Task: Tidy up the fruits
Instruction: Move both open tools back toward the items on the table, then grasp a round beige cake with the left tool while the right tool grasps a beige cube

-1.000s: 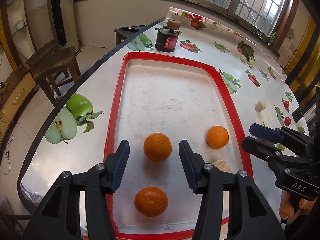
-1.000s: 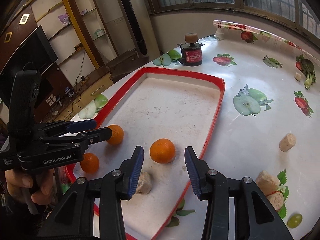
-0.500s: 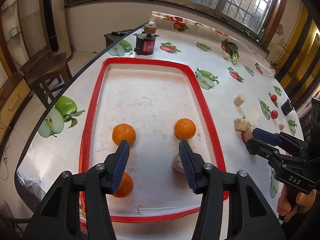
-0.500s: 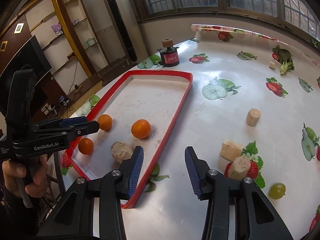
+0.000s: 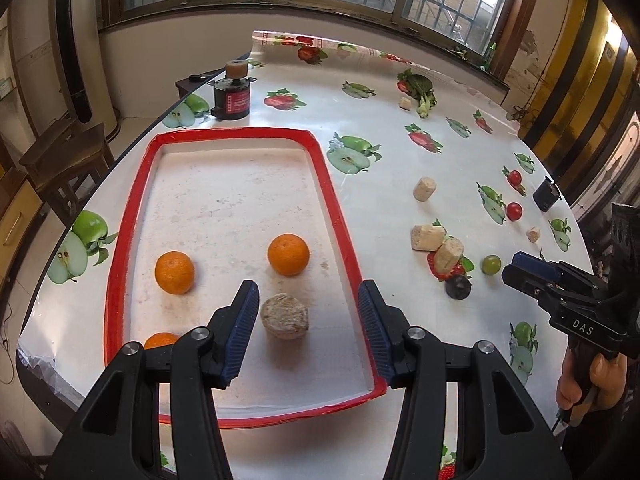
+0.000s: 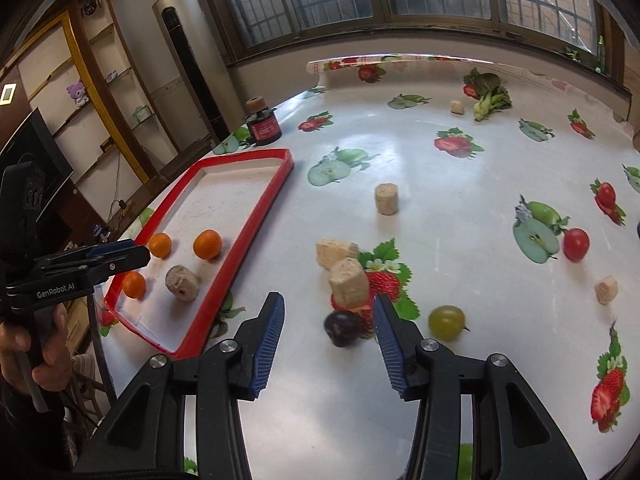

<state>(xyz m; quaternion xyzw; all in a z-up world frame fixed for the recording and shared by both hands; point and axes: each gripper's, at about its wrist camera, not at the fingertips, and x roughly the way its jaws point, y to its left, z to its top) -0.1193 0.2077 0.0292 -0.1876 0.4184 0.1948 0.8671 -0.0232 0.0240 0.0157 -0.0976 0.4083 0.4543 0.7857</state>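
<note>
Hovering above the table's near edge, the right tongs [image 6: 327, 334] have just been opening, nothing gripped; the dark plum [image 6: 343, 328] lies just ahead between the jaws, nearer this hand. The left tongs [image 5: 307, 330] are held half open and empty over the red tray [image 5: 336, 200], where three oranges [image 5: 288, 254] rest.

Beyond the tray's far rim: small black jar with red label [image 5: 231, 101], cork-topped; wooden chair [image 5: 60, 160] beside the tabletop.
</note>
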